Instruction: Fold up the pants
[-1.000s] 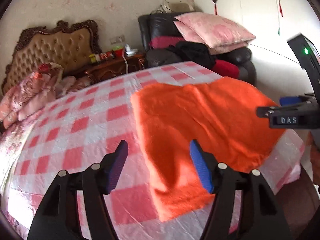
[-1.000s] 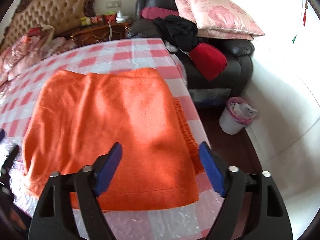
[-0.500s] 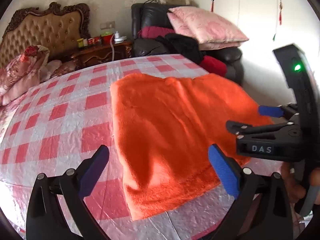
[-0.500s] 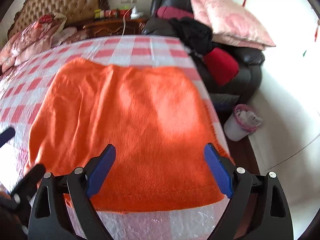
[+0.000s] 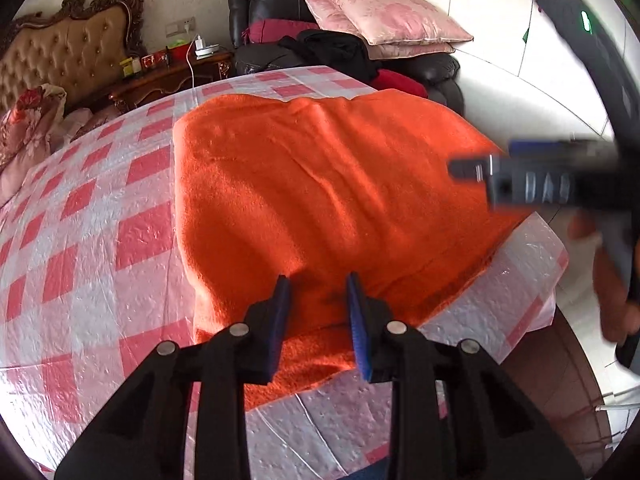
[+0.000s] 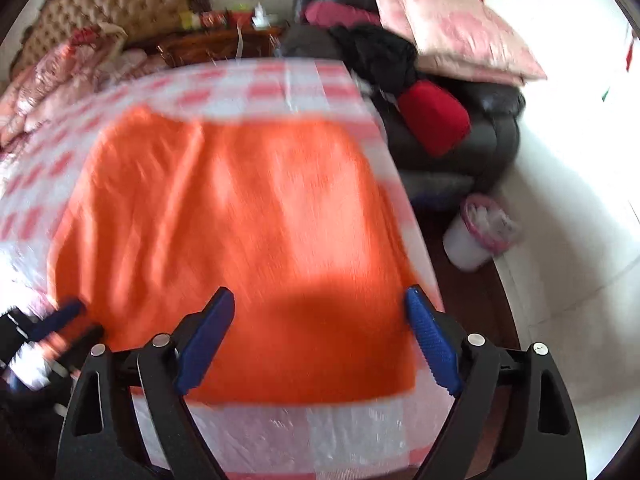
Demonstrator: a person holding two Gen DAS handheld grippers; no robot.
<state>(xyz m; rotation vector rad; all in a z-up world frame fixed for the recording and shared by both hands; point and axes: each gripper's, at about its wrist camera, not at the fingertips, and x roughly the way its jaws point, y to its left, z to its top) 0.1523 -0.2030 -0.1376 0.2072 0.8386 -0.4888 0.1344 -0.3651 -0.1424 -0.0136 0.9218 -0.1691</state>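
The orange fleece pants lie folded and flat on the bed's pink-and-white checked cover. My left gripper is down on their near left corner. Its jaws are closing, and a bunched ridge of orange fabric fills the narrow gap between the blue pads. In the right wrist view the pants are blurred, and my right gripper stands wide open over their near edge with nothing pinched. The right gripper also shows blurred in the left wrist view, at the right side of the pants. The left gripper shows at the lower left.
A black armchair stacked with pink pillows and dark clothes stands beyond the bed's far corner. A white waste bin sits on the floor to the right. The tufted headboard and a wooden nightstand are at the back left.
The left gripper dropped onto the near left corner of the pants, and its jaws went from wide apart to narrow around the fabric. The right gripper stayed open, shifting only slightly.
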